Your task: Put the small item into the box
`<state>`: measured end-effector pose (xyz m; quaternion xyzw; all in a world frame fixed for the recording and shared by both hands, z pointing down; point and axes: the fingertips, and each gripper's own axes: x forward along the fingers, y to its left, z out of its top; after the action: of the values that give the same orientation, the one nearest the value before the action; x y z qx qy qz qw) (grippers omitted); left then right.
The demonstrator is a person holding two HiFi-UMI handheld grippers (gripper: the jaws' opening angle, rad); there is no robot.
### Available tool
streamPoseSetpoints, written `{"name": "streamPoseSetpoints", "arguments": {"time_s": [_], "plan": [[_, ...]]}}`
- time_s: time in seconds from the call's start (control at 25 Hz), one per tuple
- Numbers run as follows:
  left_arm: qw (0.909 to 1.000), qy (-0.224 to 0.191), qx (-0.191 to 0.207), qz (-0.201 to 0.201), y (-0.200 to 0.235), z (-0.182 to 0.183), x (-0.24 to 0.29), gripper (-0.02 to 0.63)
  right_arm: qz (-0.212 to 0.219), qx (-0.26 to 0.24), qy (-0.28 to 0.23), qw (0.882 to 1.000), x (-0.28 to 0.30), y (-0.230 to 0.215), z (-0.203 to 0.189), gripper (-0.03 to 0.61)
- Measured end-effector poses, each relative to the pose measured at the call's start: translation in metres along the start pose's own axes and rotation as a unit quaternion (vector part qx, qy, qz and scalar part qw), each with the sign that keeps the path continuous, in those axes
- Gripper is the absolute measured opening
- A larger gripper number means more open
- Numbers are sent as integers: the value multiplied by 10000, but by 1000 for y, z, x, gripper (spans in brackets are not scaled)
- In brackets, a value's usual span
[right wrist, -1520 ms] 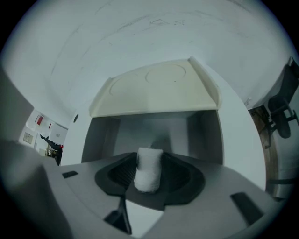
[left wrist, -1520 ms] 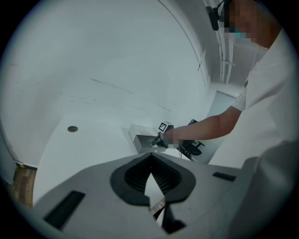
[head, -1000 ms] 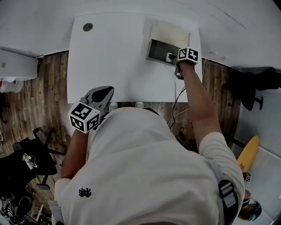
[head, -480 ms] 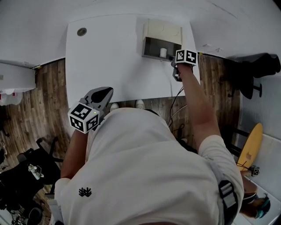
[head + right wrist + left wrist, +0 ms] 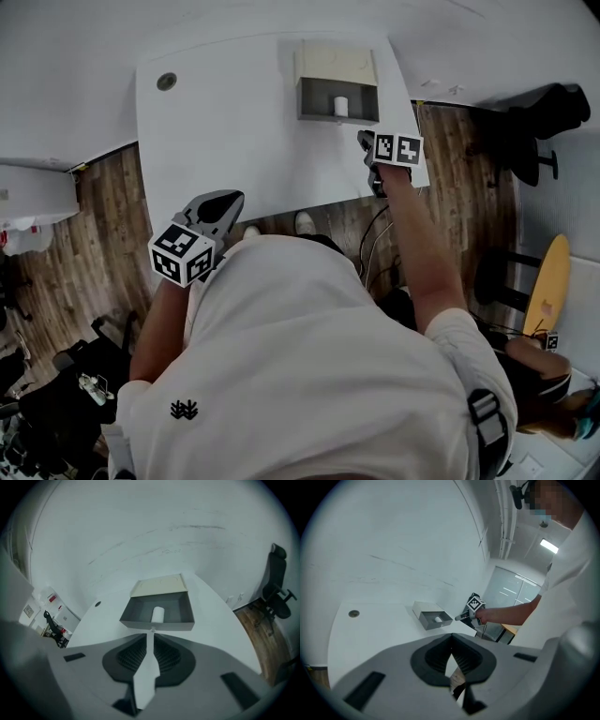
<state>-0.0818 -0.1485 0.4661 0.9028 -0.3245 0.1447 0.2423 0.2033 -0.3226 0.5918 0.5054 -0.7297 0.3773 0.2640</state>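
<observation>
A small white cylinder (image 5: 341, 106) lies inside the open grey box (image 5: 314, 98) at the far side of the white table (image 5: 234, 122). My right gripper (image 5: 366, 141) hovers just short of the box's front wall (image 5: 157, 624), pointing at the cylinder (image 5: 158, 614). Its jaws are closing, down to a thin gap with nothing between them. My left gripper (image 5: 232, 197) hangs off the table's near edge beside my body, shut and empty. From the left gripper view the box (image 5: 427, 620) and the right gripper (image 5: 459, 617) show far across the table.
A round grommet hole (image 5: 167, 82) sits in the table's far left corner. A cream lid (image 5: 336, 64) lies behind the box. Cables (image 5: 375, 234) hang below the table's near right edge. An office chair (image 5: 553, 103) stands on the wooden floor to the right.
My right gripper has drawn back from the box toward the table's near right edge, leaving the white cylinder inside. The left gripper has stayed where it was.
</observation>
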Motion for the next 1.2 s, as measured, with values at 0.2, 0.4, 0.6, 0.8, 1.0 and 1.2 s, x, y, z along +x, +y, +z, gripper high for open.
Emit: {"name": "streamPoseSetpoints", "arguments": {"time_s": [0.2, 0.4, 0.6, 0.8, 1.0, 1.2], "plan": [[9995, 126, 137, -237, -5, -12, -8, 8, -40, 44, -311, 9995, -30, 22, -32, 20], [9987, 214, 233, -400, -5, -25, -11, 8, 255, 134, -645, 9975, -57, 61, -68, 12], [9974, 253, 265, -614, -13, -27, -3, 8, 547, -227, -708, 9957, -84, 101, -107, 9], [9948, 242, 442, -887, -24, -22, 7, 7, 726, -211, -738, 9944, -106, 127, -133, 8], [9938, 276, 460, -973, -26, -25, 5, 8, 815, -257, -744, 9936, -114, 147, -144, 8], [9945, 272, 457, -905, -24, -31, 0, 8, 843, -334, -780, 9928, -116, 153, -146, 8]]}}
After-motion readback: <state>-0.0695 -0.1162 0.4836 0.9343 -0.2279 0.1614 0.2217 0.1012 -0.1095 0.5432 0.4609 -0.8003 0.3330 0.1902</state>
